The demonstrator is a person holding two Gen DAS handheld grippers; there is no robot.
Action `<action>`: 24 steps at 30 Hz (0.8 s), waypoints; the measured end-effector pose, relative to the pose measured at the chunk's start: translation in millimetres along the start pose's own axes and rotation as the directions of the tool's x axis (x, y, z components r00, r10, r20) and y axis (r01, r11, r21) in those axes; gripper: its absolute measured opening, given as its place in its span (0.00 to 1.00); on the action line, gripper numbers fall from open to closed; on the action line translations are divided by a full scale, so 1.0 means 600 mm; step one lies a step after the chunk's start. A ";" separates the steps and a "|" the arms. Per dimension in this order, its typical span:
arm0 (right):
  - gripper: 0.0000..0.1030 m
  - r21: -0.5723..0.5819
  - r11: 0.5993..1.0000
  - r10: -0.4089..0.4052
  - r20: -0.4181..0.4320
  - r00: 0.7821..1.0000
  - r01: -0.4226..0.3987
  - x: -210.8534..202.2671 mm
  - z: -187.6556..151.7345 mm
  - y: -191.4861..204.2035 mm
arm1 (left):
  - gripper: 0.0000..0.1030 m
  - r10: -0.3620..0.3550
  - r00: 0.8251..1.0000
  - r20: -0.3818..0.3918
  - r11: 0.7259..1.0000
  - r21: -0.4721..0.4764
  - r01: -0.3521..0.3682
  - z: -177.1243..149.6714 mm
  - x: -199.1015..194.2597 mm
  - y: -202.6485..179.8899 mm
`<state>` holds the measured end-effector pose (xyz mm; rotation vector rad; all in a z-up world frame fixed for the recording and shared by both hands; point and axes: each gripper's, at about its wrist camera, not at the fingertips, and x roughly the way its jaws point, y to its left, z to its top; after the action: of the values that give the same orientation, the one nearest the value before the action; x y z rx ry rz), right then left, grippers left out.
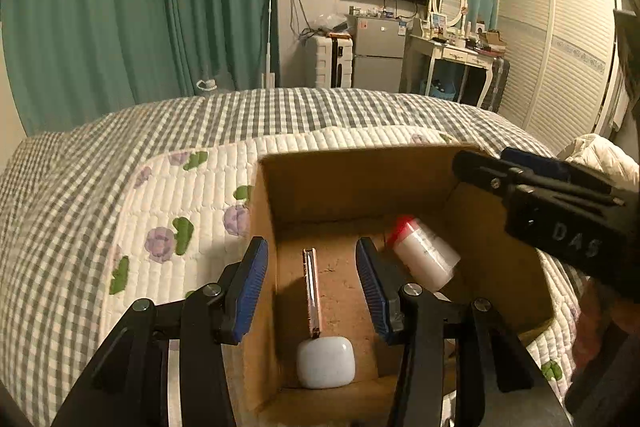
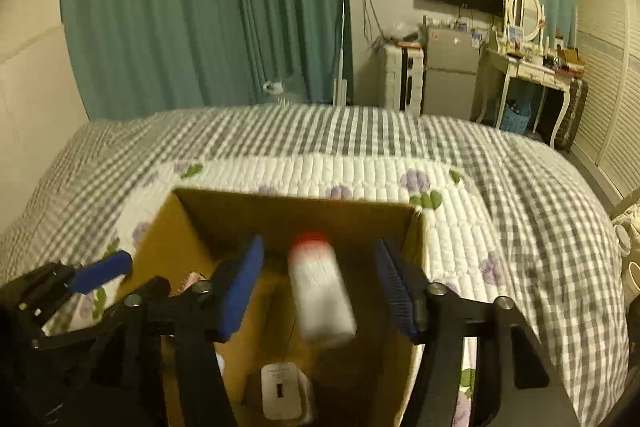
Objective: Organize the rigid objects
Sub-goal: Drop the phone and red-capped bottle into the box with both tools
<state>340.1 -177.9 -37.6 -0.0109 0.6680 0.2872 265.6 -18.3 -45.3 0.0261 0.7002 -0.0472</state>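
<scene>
The left gripper (image 1: 310,291) hangs spread over the cardboard box (image 1: 264,227) on the bed, holding nothing. Inside lie a thin pink case (image 1: 312,297) and, rightward, a white red-capped bottle (image 2: 320,291): probably light, stiff, slick; best pinched mid-body. The right gripper (image 2: 320,291) also gapes, empty.

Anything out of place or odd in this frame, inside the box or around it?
One thing: the white plastic bottle with a red cap shows blurred between the open fingers of the right tool, touching neither, over the brown cardboard box. It looks caught mid-drop. The left tool is open and empty.
</scene>
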 end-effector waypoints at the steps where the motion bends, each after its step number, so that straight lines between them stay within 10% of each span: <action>1: 0.57 -0.006 1.000 -0.005 0.000 1.000 0.005 -0.008 0.003 0.001 | 0.49 0.005 1.000 0.004 1.000 0.003 -0.005 0.001 -0.009 0.000; 11: 0.71 -0.037 0.997 -0.065 0.014 0.998 0.065 -0.179 0.009 0.007 | 0.89 0.048 0.996 0.077 0.999 -0.005 -0.048 -0.010 -0.168 0.012; 15: 0.90 -0.050 0.995 -0.088 0.017 0.996 0.089 -0.250 -0.011 0.021 | 0.94 0.054 0.994 0.092 0.999 -0.004 -0.054 -0.031 -0.230 0.017; 24: 0.92 -0.079 0.995 -0.068 -0.020 0.997 0.067 -0.336 -0.097 0.077 | 1.00 0.066 0.995 0.078 0.998 0.009 -0.067 -0.113 -0.299 0.035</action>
<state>142.0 -191.7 44.0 -0.1116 0.6768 0.2482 86.0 11.4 18.5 0.0584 0.6213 0.0116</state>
